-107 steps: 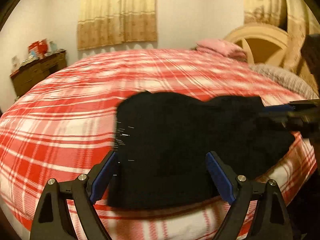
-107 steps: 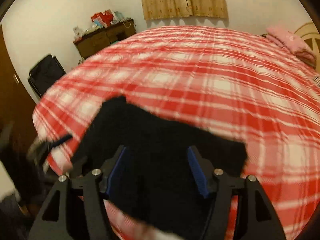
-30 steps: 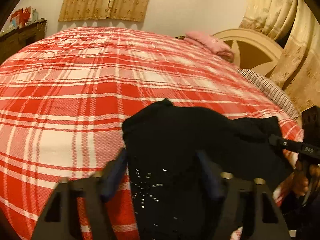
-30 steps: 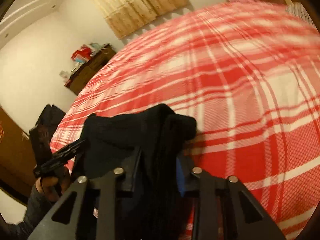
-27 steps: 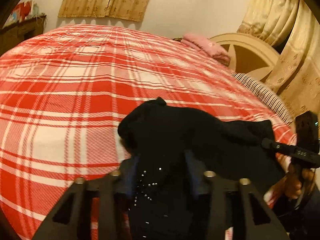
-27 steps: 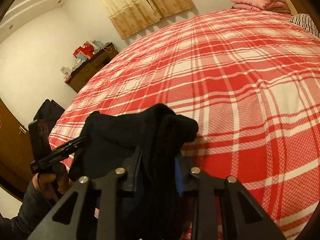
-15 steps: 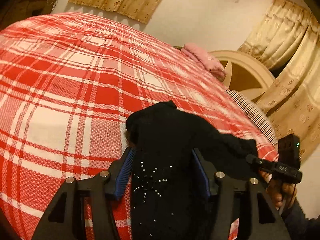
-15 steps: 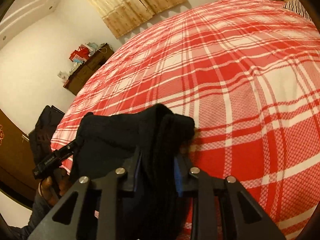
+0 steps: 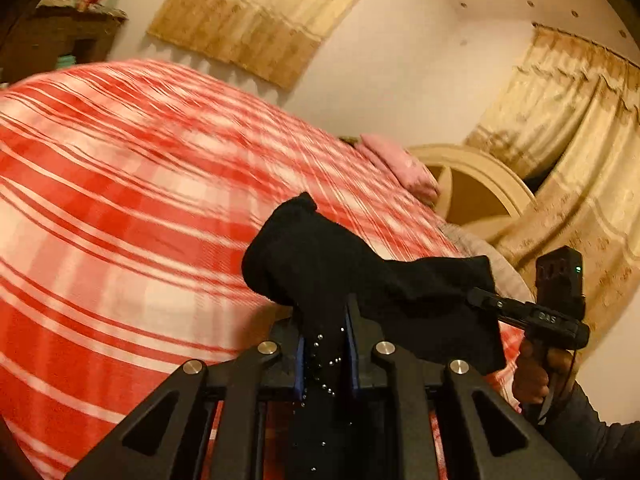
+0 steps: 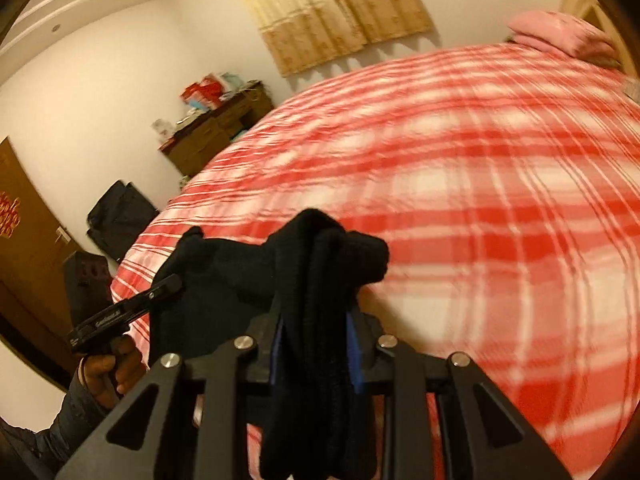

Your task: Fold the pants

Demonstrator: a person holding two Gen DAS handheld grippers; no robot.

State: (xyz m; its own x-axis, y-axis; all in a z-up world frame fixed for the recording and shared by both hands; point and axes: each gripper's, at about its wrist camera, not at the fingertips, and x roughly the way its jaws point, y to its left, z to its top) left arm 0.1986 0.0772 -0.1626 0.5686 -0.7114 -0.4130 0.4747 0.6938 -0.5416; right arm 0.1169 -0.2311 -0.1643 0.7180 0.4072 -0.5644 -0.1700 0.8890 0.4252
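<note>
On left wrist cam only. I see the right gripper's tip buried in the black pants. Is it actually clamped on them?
Observer: Yes. In the right wrist view the right gripper is shut on the black pants, with both fingers pressing on cloth.
Operator: Single layer or a bunch?
Observer: A thick bunch. It bulges out past the fingertips and also hangs down behind them.
Operator: Anything on the floor that side?
Observer: A black bag sits by the wall beyond the bed, next to a brown door.
</note>
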